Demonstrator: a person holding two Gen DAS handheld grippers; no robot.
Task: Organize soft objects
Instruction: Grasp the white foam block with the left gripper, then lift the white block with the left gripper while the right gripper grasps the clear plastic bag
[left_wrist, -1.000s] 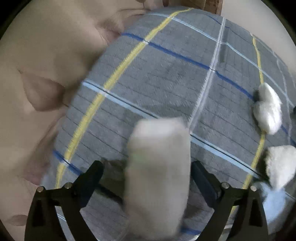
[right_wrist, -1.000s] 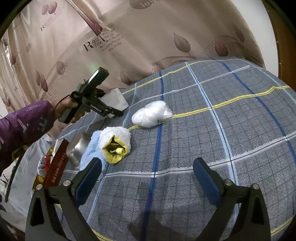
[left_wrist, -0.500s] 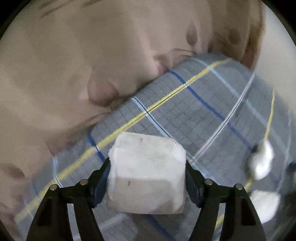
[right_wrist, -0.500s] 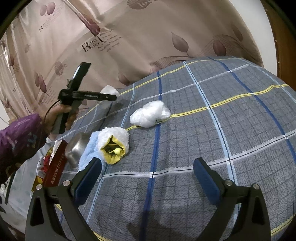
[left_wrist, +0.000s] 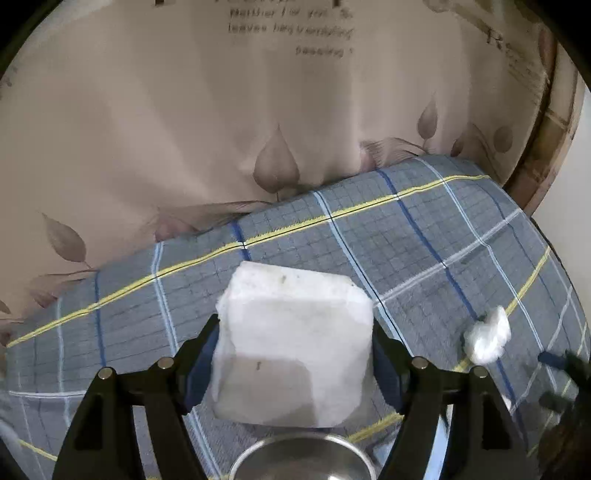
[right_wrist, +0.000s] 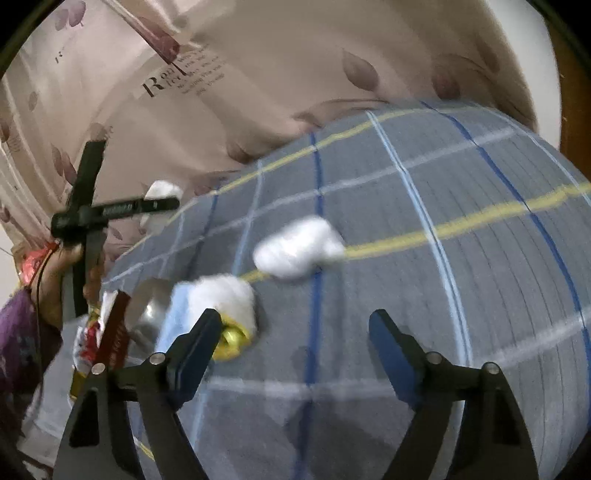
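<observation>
The left hand-held gripper has its two fingers pressed against the sides of a white foam block, which it carries clear of the plaid bedspread. Directly beneath it, at the near edge of its view, sits the rim of a metal bowl, which looks like the place to drop the block. To do that well, I would centre the block over the bowl and lower it before letting go, since a thing this light is likely to bounce out. Off to its right, a white fluffy wad lies on the bedspread.

The right hand-held gripper hangs wide open with nothing in it. Just ahead of its left finger lies a white and yellow plush piece, resting on a light blue cloth.
</observation>
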